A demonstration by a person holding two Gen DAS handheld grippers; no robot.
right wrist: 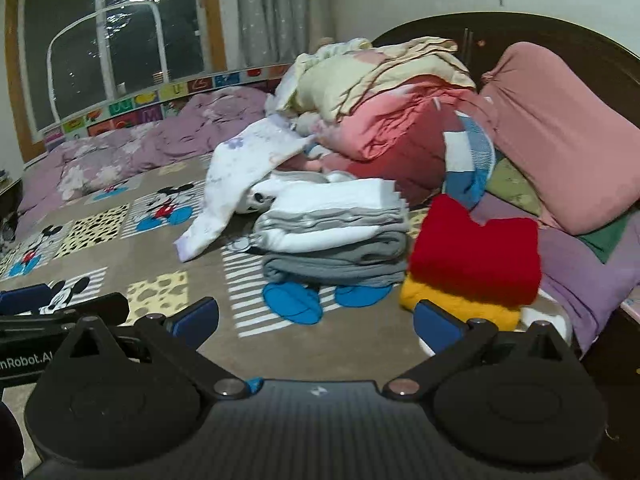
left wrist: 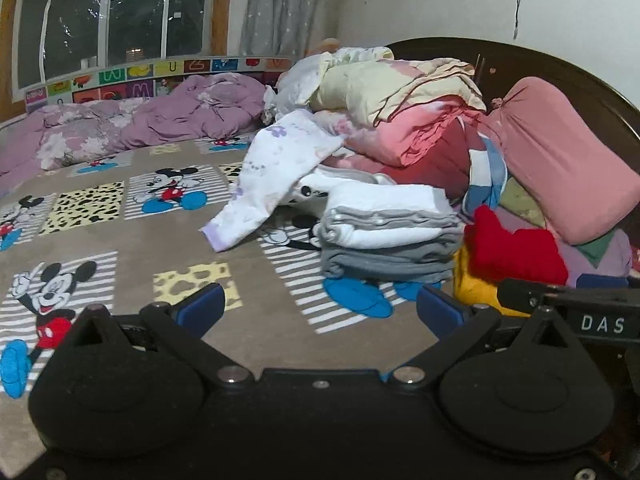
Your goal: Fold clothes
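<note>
dim indoor light — soft motion blur, strong fisheye bending at edges

Matt cloth bedsheet, soft folded cotton stack, glossy dark wooden headboard

Left gripper and right gripper: jaws spread wide, empty.

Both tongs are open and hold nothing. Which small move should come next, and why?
Probably move the left tongs forward to the hanging end of the unfolded white garment with purple flowers. It lies loose across the cartoon-mouse bed cover, while the grey and white stack and the red and yellow pieces already look folded.
</note>
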